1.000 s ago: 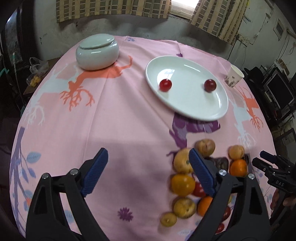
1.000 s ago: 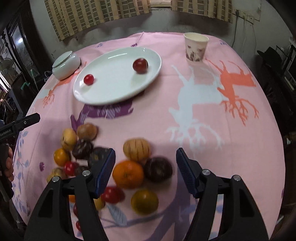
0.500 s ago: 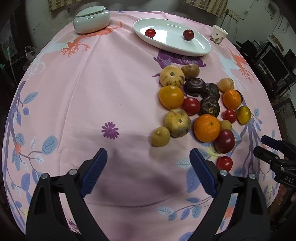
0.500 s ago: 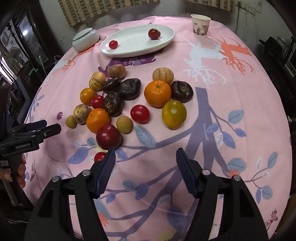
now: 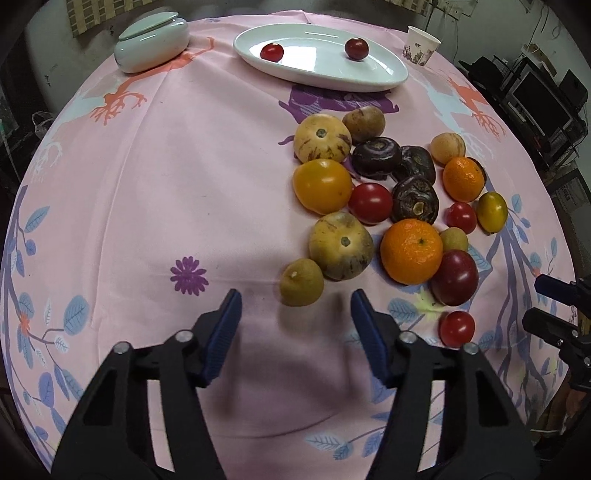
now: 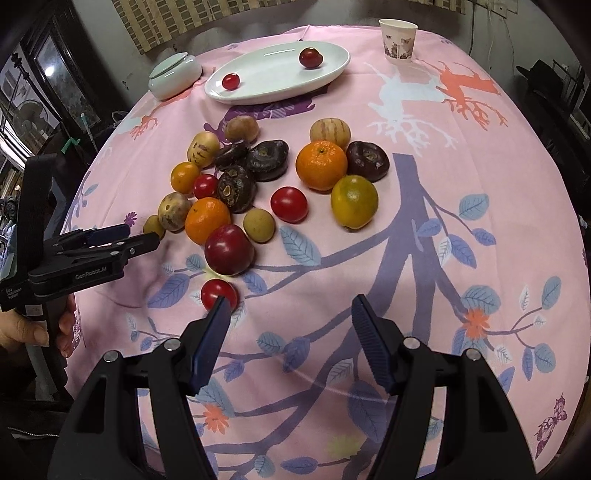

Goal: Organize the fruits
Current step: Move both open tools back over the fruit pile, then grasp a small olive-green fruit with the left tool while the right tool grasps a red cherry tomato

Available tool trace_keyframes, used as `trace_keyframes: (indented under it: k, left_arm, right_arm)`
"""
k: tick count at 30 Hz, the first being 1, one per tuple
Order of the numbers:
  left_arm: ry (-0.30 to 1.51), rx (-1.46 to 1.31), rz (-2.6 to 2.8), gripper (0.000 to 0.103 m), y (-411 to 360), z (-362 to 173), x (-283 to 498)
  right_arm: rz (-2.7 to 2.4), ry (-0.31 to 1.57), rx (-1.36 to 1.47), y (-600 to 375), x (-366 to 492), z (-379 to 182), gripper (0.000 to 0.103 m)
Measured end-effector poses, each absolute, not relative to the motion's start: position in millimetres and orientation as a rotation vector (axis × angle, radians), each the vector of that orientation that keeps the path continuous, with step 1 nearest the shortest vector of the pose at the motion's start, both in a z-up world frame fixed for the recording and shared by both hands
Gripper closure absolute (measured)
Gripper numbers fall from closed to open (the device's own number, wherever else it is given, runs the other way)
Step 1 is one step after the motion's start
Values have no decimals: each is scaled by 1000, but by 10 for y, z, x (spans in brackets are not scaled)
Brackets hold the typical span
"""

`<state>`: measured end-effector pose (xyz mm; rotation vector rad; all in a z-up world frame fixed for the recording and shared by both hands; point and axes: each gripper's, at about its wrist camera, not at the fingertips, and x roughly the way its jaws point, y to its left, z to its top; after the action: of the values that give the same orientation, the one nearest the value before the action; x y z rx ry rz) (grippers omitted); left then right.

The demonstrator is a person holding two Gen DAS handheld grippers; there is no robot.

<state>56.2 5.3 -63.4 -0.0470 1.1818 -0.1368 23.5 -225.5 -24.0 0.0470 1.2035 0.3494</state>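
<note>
Fruits [image 5: 388, 199] lie heaped on the pink tabletop [image 5: 184, 184], short of the white oval plate [image 5: 321, 74], which carries two red ones. We see our left tongs [image 5: 295, 306] closing with nothing between them, the small yellowish fruit [image 5: 301, 282] just ahead. Our right tongs [image 6: 288, 314] stand spread and empty, one fingertip overlapping a cherry tomato [image 6: 216, 290].

Pink tablecloth [image 5: 184, 166] printed with deer, leaves and branches, spread over the whole table. At about eleven o'clock, a pale green lidded jar [image 5: 151, 37], lid on. At about one o'clock, a paper cup [image 6: 399, 38] standing upright. Striped curtain [image 6: 177, 16] along the far wall, at twelve o'clock.
</note>
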Motion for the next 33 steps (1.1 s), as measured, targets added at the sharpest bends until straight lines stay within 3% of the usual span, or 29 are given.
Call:
trace_keyframes:
  k: [2,3,9,11,16,17,20,33]
  left_arm:
    - [1192,-23,-128,63,34,-685,606]
    - [1203,-22,-136,77,27,-714,626]
    - [1194,-28,-138,78,44,-722,650]
    - [1195,-50,-136,78,76,-724,646]
    - [1194,-81,-142,78,105,-735,644]
    - [1194,-86,-141,78,108,-736,647]
    - [1194,-96,-139,78,114,-737,646]
    - [1126,-150,-159,78,207,-407,552]
  right_arm:
    - [365,1211,48,-2216,239,-257,35]
    - [373,1214,47,-2188,241,-266,35]
    - [446,1249,-27,-1879,239,-374,36]
    - [473,1264,-49,-1783,255,-420,47]
    - [503,1293,-97,-1606,302,-551,57]
    - [508,1297,-116,-1571,305,-572,65]
    - [525,1298,-178,-1446,294,-627,74]
    - [514,1235,-24,-1877,373,-250,76]
